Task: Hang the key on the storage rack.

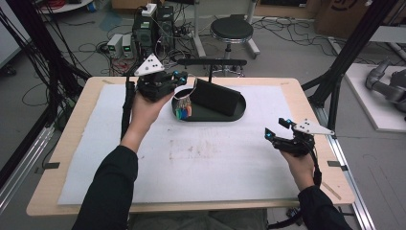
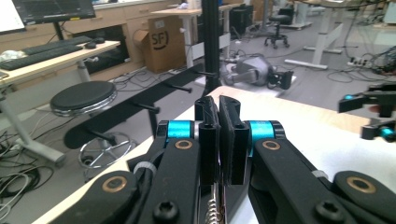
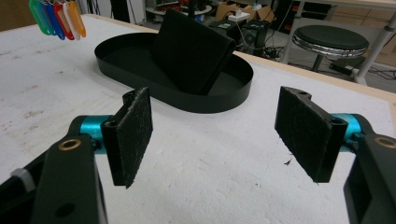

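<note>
At the table's far side: the left gripper (image 1: 178,79) is hovering at the 11 o'clock edge of the black oval tray (image 1: 239,111).
Left gripper grip: its jaws are pressing together on a wire ring (image 1: 186,91), seen in the high view.
Key tags: the coloured bunch (image 1: 183,112) is hanging from that ring, dangling over the tray's 9 o'clock end.
Black wallet: the wallet (image 3: 191,49) is leaning tilted inside the tray, its upper edge over the far rim.
Right gripper: the right gripper (image 1: 276,129) is waiting at 4 o'clock from the tray, well apart, jaws standing wide with nothing between them.
Surface: the white mat (image 1: 201,158) is lying under everything.
</note>
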Demonstrator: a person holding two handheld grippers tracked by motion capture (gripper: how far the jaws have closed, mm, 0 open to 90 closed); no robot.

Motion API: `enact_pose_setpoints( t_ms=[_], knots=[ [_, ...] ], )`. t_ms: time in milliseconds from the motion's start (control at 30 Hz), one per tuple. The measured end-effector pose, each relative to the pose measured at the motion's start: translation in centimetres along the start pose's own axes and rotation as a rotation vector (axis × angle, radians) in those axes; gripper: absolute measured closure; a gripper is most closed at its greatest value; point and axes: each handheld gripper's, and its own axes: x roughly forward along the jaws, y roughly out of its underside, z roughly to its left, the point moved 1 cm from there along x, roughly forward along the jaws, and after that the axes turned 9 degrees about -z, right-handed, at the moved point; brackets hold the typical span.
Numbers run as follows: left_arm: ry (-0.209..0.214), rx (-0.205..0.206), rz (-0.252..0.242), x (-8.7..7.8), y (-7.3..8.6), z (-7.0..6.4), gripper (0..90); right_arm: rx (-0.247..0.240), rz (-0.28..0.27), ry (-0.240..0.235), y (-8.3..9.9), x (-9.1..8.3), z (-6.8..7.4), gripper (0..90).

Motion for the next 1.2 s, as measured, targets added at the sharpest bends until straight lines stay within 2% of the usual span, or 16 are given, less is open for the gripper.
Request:
enact_pose_setpoints(
  t_ms=[233,567,800,1033,1200],
  knots=[
    [-0.049,-0.004,0.007,1.4,0.1,1.4,86.4,0.000,-0.004,-0.003,0.0,0.0,0.0,28.0],
    [-0.105,0.020,0.038,3.9,0.7,2.7,86.4,0.007,-0.006,-0.004,0.0,0.0,-0.1,28.0],
    [-0.133,0.020,0.067,4.9,1.5,3.6,86.4,0.011,-0.013,-0.006,0.0,-0.1,-0.2,28.0],
    [-0.181,-0.008,0.075,5.7,2.9,4.8,86.4,0.013,-0.013,-0.007,0.0,-0.1,-0.2,28.0],
    [-0.199,-0.028,0.075,6.2,3.7,5.5,86.4,0.015,-0.011,-0.008,0.0,-0.1,-0.3,28.0]
  ],
)
